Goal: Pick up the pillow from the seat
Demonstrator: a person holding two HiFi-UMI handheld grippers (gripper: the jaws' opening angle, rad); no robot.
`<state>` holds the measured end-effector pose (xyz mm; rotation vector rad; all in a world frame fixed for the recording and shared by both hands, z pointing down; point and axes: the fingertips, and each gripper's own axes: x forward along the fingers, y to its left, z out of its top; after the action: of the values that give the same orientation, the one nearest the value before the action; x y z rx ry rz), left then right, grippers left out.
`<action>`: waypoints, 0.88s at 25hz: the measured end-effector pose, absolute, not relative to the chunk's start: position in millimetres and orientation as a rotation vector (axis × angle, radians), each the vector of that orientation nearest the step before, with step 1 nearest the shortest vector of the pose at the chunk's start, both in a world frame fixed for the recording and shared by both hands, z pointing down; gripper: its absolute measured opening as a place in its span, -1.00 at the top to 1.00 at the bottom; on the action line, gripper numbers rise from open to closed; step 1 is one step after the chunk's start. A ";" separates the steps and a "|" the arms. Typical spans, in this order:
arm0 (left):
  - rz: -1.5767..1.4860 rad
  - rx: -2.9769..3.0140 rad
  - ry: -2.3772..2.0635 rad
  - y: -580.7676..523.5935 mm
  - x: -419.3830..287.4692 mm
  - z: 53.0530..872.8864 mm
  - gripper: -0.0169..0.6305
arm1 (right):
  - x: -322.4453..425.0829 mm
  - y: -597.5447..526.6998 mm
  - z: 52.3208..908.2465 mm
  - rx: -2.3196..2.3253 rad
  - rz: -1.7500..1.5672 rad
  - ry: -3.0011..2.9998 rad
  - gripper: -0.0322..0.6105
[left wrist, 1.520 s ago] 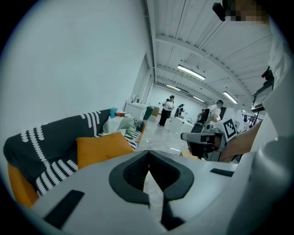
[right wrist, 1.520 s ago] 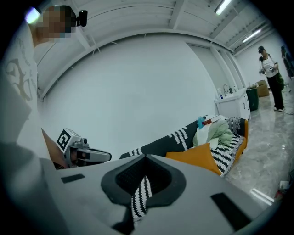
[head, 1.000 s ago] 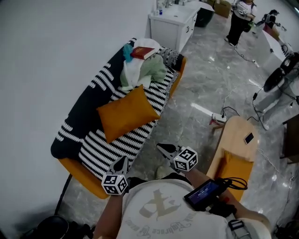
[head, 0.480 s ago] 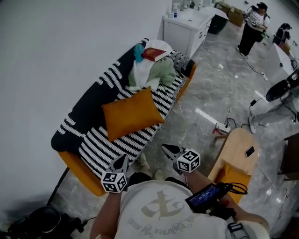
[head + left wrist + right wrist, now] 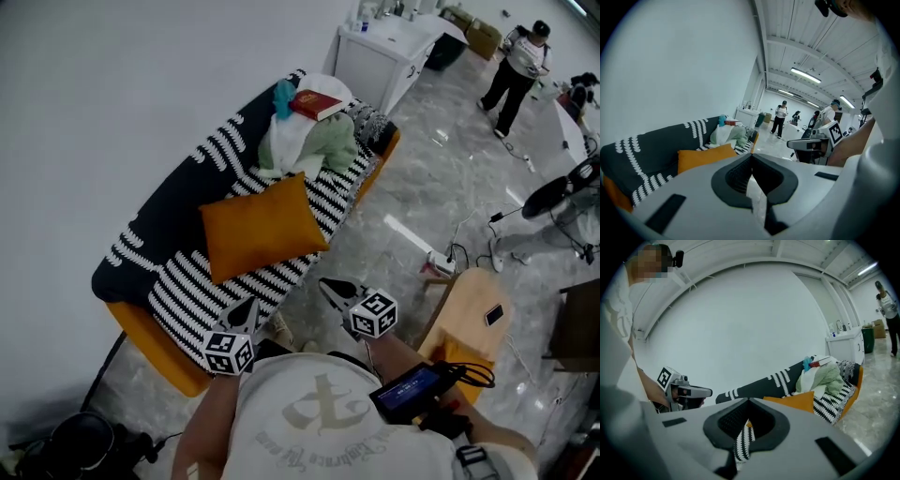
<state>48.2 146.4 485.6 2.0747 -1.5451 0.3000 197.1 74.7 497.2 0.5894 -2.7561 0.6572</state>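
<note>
The orange pillow [image 5: 262,226] lies on the seat of a sofa [image 5: 155,342] draped in a black-and-white striped cover. My left gripper [image 5: 248,307] hovers at the sofa's front edge, shut and empty, short of the pillow. My right gripper [image 5: 327,285] is beside it over the floor, also shut and empty. In the left gripper view the pillow [image 5: 704,157] shows beyond the closed left gripper [image 5: 751,155], with the right gripper [image 5: 819,143] off to the side. In the right gripper view the pillow [image 5: 799,401] sits past the closed right gripper [image 5: 748,401].
A heap of clothes [image 5: 305,141] topped by a red book [image 5: 315,105] fills the sofa's far end. Behind it stands a white cabinet [image 5: 389,56]. A wooden chair [image 5: 469,305] with a phone is at my right, near floor cables [image 5: 459,248]. People [image 5: 517,61] stand far off.
Both grippers have drifted closer to the sofa's front edge, still shut. The pillow has not moved.
</note>
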 end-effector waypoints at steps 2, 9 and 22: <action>0.291 2.070 -1.533 133.0 40.1 488.5 0.92 | 192.9 62.6 499.8 0.603 0.658 -2.737 0.86; 0.263 2.080 -1.504 78.9 5.4 494.6 0.92 | 170.6 19.2 502.3 0.656 0.647 -2.689 0.86; 0.247 2.073 -1.496 28.9 -76.1 496.3 0.92 | 113.1 -54.8 485.3 0.756 0.619 -2.654 0.86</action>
<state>-76.1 28.9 496.3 2.0730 -1.4960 0.2473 113.1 -54.8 485.3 0.7557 -2.6535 0.6186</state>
